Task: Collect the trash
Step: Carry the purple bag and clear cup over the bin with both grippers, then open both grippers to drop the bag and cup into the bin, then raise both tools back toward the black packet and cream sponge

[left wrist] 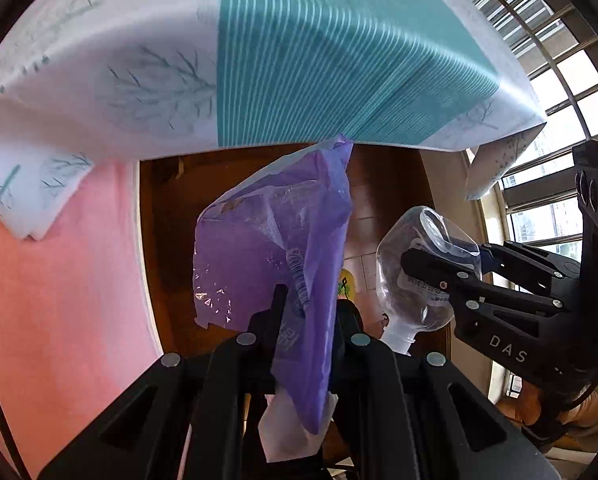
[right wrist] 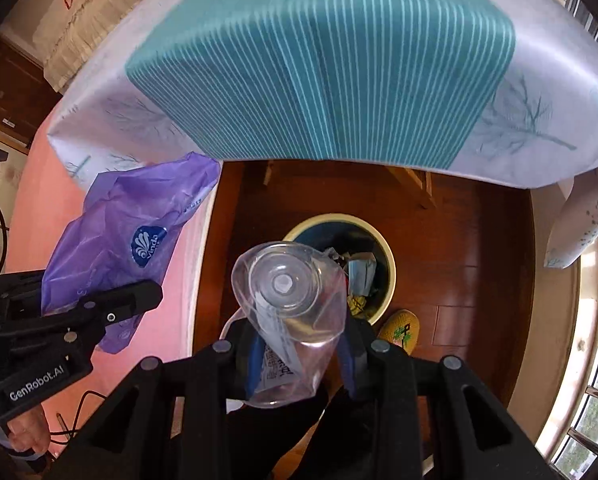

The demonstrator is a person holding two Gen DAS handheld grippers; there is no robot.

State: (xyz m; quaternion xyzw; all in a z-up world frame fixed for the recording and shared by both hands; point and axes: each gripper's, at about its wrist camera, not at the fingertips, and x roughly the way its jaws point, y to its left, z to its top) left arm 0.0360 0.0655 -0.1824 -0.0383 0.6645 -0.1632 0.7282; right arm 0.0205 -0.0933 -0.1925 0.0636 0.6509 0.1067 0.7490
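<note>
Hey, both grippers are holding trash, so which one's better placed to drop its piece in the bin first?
Right, probably. The right gripper holds the clear bottle almost directly above the open bin. The left gripper holds the purple wrapper off to the side, over the pink surface.

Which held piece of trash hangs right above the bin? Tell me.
The clear plastic bottle in the right gripper: in its view the bin sits just behind it. The purple wrapper in the left gripper hangs off to the side, over pink.
</note>
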